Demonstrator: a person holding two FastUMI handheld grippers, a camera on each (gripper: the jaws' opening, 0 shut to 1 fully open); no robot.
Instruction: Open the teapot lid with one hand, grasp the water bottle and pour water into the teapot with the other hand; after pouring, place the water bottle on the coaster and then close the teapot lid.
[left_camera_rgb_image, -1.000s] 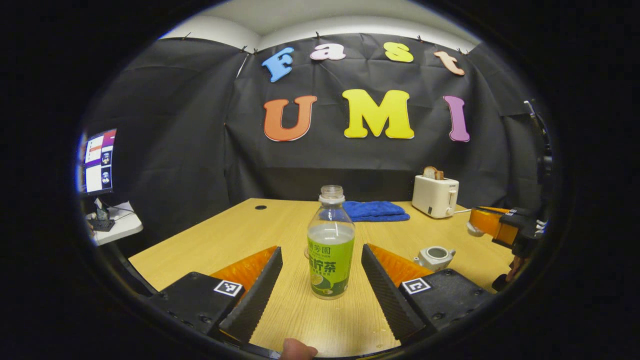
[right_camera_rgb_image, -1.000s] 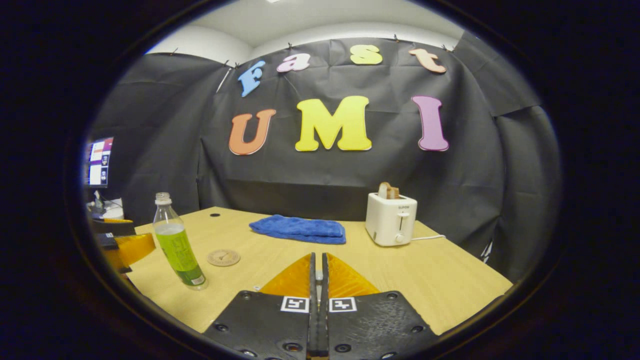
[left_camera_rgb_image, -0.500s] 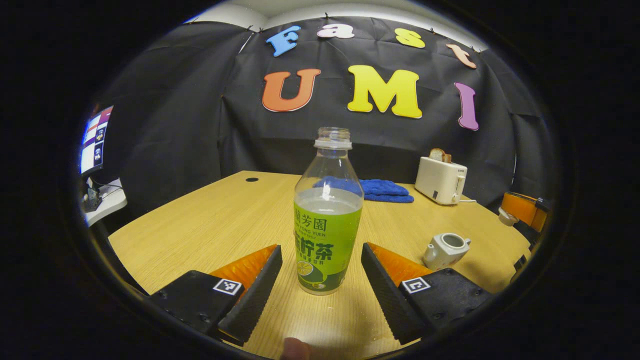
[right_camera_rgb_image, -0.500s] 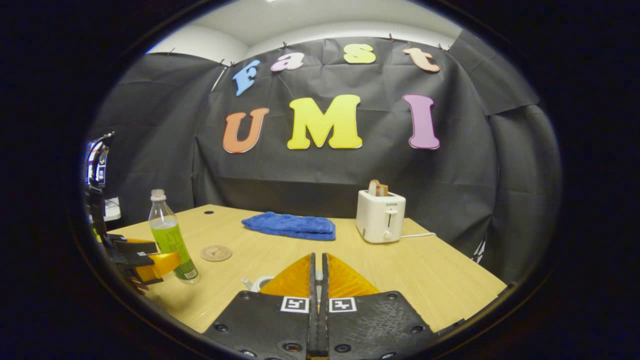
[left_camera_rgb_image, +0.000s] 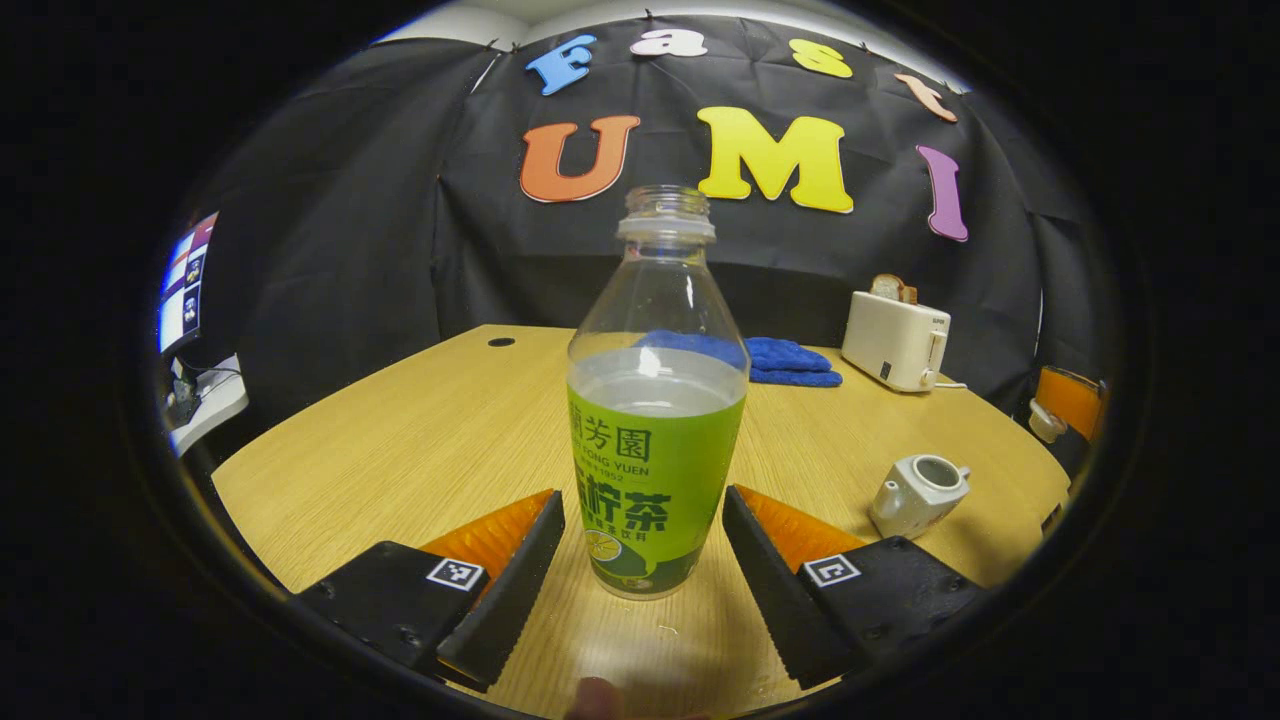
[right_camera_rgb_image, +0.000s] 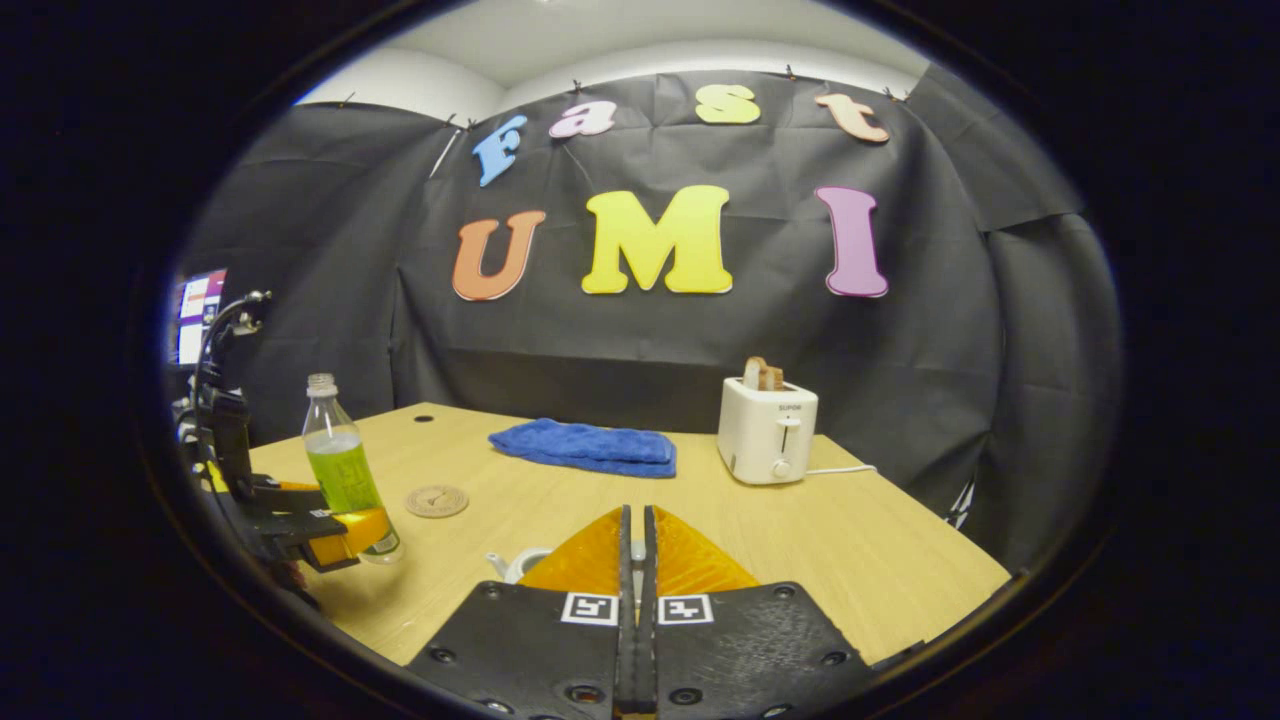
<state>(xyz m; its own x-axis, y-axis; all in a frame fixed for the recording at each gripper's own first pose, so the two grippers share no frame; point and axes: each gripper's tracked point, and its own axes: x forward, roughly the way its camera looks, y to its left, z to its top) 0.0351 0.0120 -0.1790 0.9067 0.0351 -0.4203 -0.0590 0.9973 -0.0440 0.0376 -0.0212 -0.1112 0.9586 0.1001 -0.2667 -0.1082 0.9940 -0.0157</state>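
A clear uncapped water bottle (left_camera_rgb_image: 655, 440) with a green label stands upright on the wooden table (left_camera_rgb_image: 440, 440). My left gripper (left_camera_rgb_image: 642, 500) is open, one finger on each side of the bottle's lower half with small gaps. The white teapot (left_camera_rgb_image: 918, 492) sits lidless to the right. In the right gripper view the bottle (right_camera_rgb_image: 342, 470) has the left gripper (right_camera_rgb_image: 330, 525) at its base, and a round coaster (right_camera_rgb_image: 436, 500) lies just beside it. My right gripper (right_camera_rgb_image: 637, 515) is shut on the teapot lid (left_camera_rgb_image: 1046, 422), held up above the table, with the teapot (right_camera_rgb_image: 512, 565) partly hidden behind its fingers.
A folded blue towel (right_camera_rgb_image: 585, 447) lies at the back of the table, and a white toaster (right_camera_rgb_image: 767, 432) with toast and a cord stands at the back right. A monitor (left_camera_rgb_image: 180, 295) on a side desk is off the table's left edge.
My left gripper has moved forward and lower, so the bottle now sits deep between its open fingers. The right gripper, still holding the lid, has hardly moved.
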